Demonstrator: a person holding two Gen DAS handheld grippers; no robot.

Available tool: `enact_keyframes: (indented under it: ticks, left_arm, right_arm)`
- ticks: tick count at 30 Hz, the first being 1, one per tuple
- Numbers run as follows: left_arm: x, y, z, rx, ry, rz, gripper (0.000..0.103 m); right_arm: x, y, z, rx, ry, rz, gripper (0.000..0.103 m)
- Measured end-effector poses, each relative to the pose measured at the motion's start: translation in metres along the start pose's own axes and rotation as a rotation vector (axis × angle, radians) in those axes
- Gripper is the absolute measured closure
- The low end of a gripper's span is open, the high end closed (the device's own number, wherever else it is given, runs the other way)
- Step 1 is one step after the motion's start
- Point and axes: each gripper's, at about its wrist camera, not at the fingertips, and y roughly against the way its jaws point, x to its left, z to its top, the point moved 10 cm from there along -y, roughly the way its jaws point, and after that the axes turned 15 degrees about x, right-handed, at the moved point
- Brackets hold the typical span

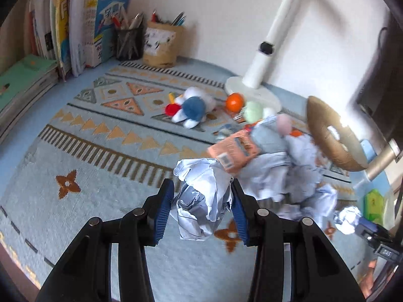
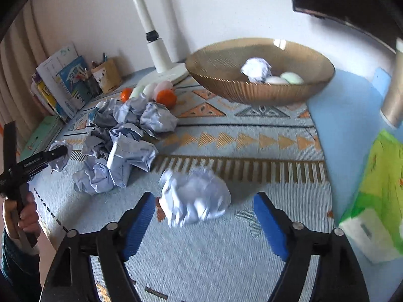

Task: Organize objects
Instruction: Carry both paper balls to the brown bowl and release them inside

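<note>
My left gripper (image 1: 201, 201) is shut on a crumpled paper ball (image 1: 201, 201), held just above the patterned mat; it also shows at the left of the right wrist view (image 2: 59, 154). My right gripper (image 2: 204, 216) is open around another paper ball (image 2: 195, 196) that lies on the mat between its blue pads without touching them. A pile of several paper balls (image 2: 121, 141) lies on the mat to the left. A brown ribbed bowl (image 2: 260, 90) at the back holds one paper ball (image 2: 257, 69) and two pale eggs (image 2: 292, 77).
Orange balls (image 2: 166, 97), pastel eggs and an orange packet (image 1: 234, 151) lie by the pile. A plush toy (image 1: 191, 108), white lamp base (image 1: 254, 91), pen holders (image 1: 129, 40), books (image 1: 63, 30) and a green tissue pack (image 2: 377, 201) edge the mat.
</note>
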Motion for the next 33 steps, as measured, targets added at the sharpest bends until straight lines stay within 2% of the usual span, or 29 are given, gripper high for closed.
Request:
enact_keyframes:
  ticks: [3,6,7,8,11,15,18,19,22,24,25,26,27,28,30,33]
  left_arm:
    - [-0.016,0.011,0.002,-0.021,-0.038,-0.001,0.061]
    - [-0.036,0.018,0.004,-0.028,-0.081,-0.010,0.061]
    - [-0.045,0.019,0.004,-0.027,-0.099,-0.017,0.061]
    - [-0.053,0.021,0.004,-0.026,-0.117,-0.021,0.061]
    - [-0.090,0.027,0.014,-0.041,-0.198,-0.031,0.061]
    - [-0.159,0.040,0.052,-0.081,-0.308,-0.103,0.061]
    - [-0.216,0.033,0.083,-0.067,-0.361,-0.182,0.060]
    - [-0.232,0.025,0.093,-0.059,-0.376,-0.189,0.060]
    - [-0.266,-0.007,0.111,-0.009,-0.405,-0.174,0.060]
    - [-0.285,-0.026,0.117,0.023,-0.421,-0.198,0.057]
    - [-0.293,-0.036,0.119,0.039,-0.427,-0.201,0.051]
    - [-0.301,-0.046,0.121,0.063,-0.442,-0.212,0.036]
    - [-0.305,-0.053,0.122,0.083,-0.449,-0.218,0.025]
    - [-0.305,-0.059,0.124,0.097,-0.441,-0.216,0.016]
    - [-0.299,-0.061,0.126,0.092,-0.425,-0.218,0.016]
    - [-0.278,-0.048,0.119,0.067,-0.408,-0.230,0.016]
  right_arm:
    - [0.005,-0.004,0.000,0.007,-0.009,0.064,0.023]
    - [0.010,-0.015,0.006,0.017,-0.032,0.063,0.023]
    - [0.010,-0.020,0.006,0.031,-0.041,0.056,0.028]
    - [0.011,-0.025,0.005,0.043,-0.049,0.044,0.040]
    - [0.014,-0.017,0.008,0.016,-0.038,0.049,0.044]
    - [-0.001,0.043,0.041,-0.129,-0.074,0.027,0.044]
    - [-0.035,0.093,0.081,-0.256,-0.189,-0.007,0.043]
    - [-0.049,0.106,0.097,-0.293,-0.238,-0.011,0.043]
    - [-0.081,0.120,0.128,-0.336,-0.356,-0.064,0.043]
    - [-0.097,0.115,0.148,-0.323,-0.408,-0.089,0.041]
    - [-0.103,0.109,0.156,-0.306,-0.427,-0.090,0.040]
    - [-0.108,0.103,0.165,-0.290,-0.441,-0.078,0.037]
    - [-0.114,0.094,0.176,-0.271,-0.447,-0.070,0.029]
    - [-0.119,0.090,0.181,-0.257,-0.450,-0.071,0.028]
    - [-0.128,0.080,0.189,-0.233,-0.456,-0.068,0.028]
    - [-0.135,0.081,0.179,-0.246,-0.467,-0.052,0.028]
